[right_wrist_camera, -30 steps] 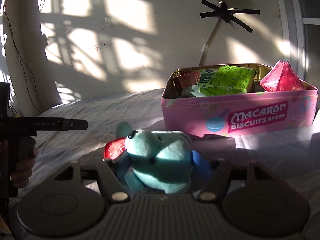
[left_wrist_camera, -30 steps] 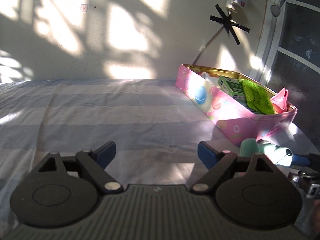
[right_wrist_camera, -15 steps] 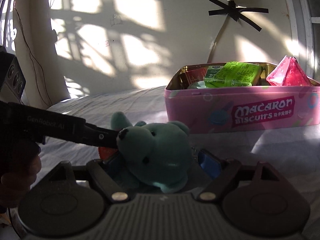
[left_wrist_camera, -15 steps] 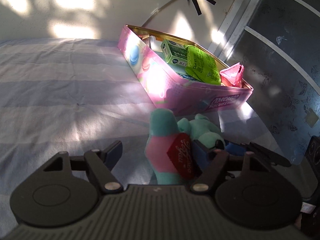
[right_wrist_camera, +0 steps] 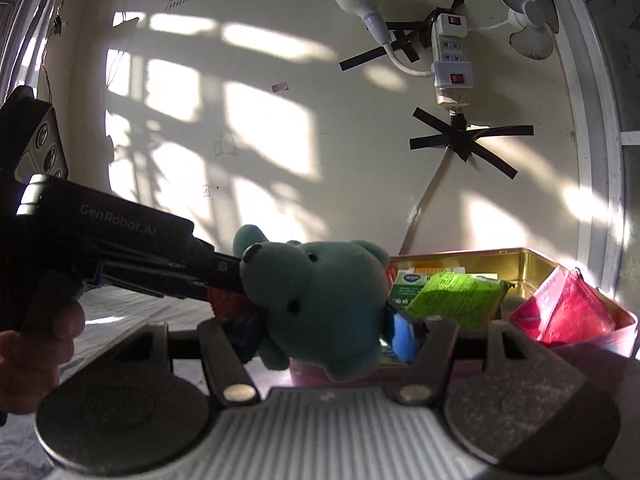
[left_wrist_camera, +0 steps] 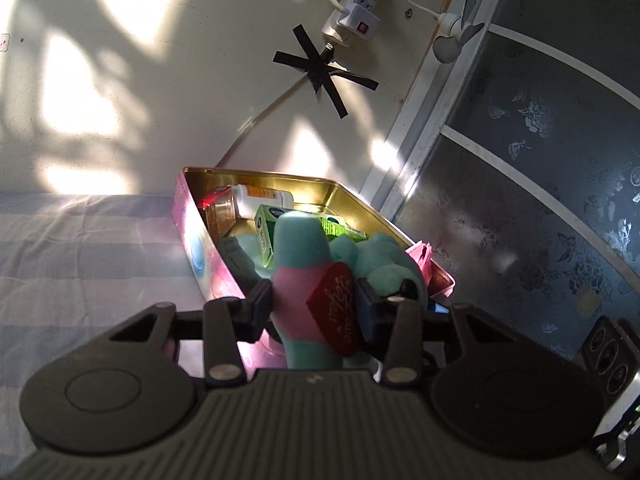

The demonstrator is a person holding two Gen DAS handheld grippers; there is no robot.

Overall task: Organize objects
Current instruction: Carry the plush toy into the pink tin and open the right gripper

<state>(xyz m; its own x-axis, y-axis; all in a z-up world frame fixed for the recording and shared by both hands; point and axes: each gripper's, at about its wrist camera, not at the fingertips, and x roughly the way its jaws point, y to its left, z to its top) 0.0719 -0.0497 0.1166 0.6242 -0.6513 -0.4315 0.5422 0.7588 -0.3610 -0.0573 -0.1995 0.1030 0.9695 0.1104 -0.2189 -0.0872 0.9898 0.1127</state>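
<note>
A teal plush bear [right_wrist_camera: 320, 300] with a pink back and a red heart tag [left_wrist_camera: 334, 308] is held by both grippers, raised at the near edge of the pink macaron biscuit tin [left_wrist_camera: 192, 236]. My left gripper [left_wrist_camera: 314, 308] is shut on the bear's body [left_wrist_camera: 304, 280]. My right gripper [right_wrist_camera: 324, 332] is shut on the bear from the other side. The left gripper also shows in the right wrist view [right_wrist_camera: 216, 276], touching the bear's head. The tin [right_wrist_camera: 516, 258] holds a green box [left_wrist_camera: 266, 228], a lime packet [right_wrist_camera: 452, 294], a pink pouch [right_wrist_camera: 564, 312] and a white bottle [left_wrist_camera: 260, 200].
The tin stands on a striped bed sheet [left_wrist_camera: 80, 260] against a sunlit wall. A power strip [right_wrist_camera: 450, 60], taped cable [left_wrist_camera: 324, 68] and small fan [right_wrist_camera: 528, 24] hang on the wall. A dark patterned panel [left_wrist_camera: 540, 200] stands right of the tin.
The left gripper closed on the bear that the right gripper held. Both grippers lifted the bear from the sheet up to the tin's near edge.
</note>
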